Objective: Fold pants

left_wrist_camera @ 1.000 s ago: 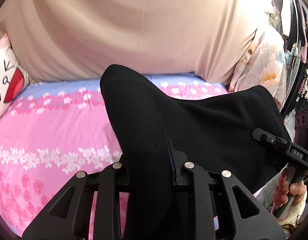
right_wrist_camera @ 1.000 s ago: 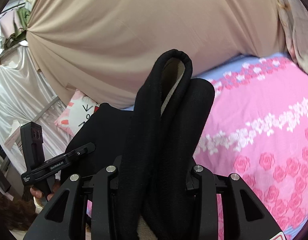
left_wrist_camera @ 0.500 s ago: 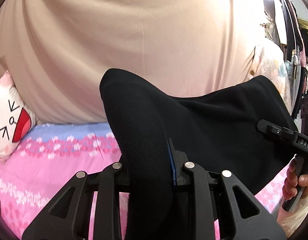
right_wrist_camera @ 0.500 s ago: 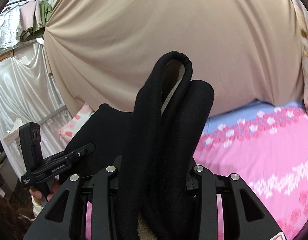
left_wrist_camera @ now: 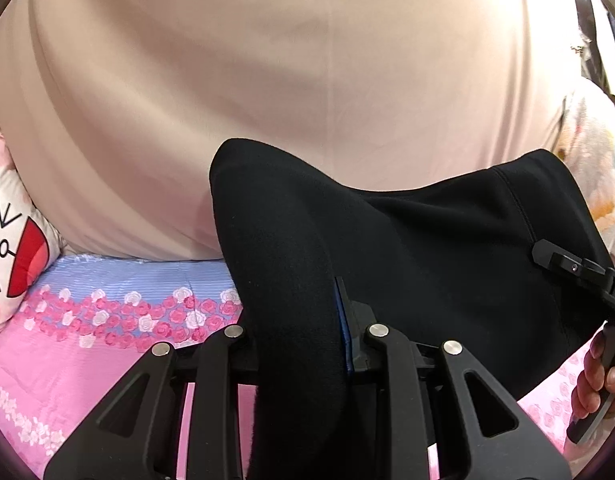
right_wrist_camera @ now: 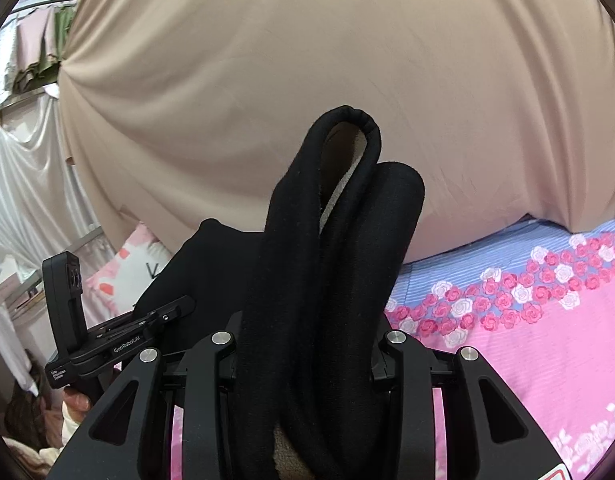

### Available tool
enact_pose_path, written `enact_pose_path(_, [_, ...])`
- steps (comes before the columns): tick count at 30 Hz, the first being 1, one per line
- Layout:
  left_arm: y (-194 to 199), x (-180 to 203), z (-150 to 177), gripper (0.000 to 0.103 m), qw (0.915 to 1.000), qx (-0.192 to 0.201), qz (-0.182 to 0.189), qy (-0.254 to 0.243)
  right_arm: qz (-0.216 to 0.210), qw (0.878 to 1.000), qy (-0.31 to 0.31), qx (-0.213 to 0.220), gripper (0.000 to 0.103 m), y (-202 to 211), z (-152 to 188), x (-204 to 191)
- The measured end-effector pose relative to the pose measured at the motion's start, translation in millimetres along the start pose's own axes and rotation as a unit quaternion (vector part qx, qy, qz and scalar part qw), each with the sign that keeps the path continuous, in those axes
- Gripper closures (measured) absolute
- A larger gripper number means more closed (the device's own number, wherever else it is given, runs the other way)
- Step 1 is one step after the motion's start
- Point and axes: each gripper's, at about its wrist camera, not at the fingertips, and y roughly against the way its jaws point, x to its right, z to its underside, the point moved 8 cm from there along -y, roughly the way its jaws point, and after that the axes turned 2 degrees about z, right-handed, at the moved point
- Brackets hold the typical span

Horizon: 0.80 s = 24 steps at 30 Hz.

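Note:
The black pants [left_wrist_camera: 427, 264] hang stretched in the air between both grippers, above the pink flowered bed. My left gripper [left_wrist_camera: 303, 328] is shut on one thick black edge that bulges up between its fingers. My right gripper [right_wrist_camera: 311, 332] is shut on a bunched fold of the pants [right_wrist_camera: 335, 240], whose pale fleece lining shows inside the loop. The right gripper's body shows at the right edge of the left wrist view [left_wrist_camera: 579, 276]. The left gripper's body shows at the left of the right wrist view [right_wrist_camera: 119, 340].
The bed sheet [right_wrist_camera: 539, 340] is pink with a rose band and a blue strip. A beige curtain [left_wrist_camera: 307, 80] hangs behind the bed. A white cartoon pillow [left_wrist_camera: 11, 248] lies at the left. Hanging clothes and a silver curtain [right_wrist_camera: 23, 168] stand to the side.
Both grippers have tilted and lifted with the pants, so more curtain and less bed shows than a second ago. Both grips are unchanged.

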Motion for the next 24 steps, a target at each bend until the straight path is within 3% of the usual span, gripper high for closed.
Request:
enact_pose_path(13, [-99, -18, 24, 0.079, 0.9986, -0.048, -0.02, -0.01, 0.016, 0.997, -0.053, -0.052, 0.069, -86, 29, 63])
enact_pose_path(24, [-142, -19, 49, 0.079, 0.9958, -0.088, -0.02, -0.014, 0.03, 0.993, -0.079, -0.086, 0.069, -119, 57, 96])
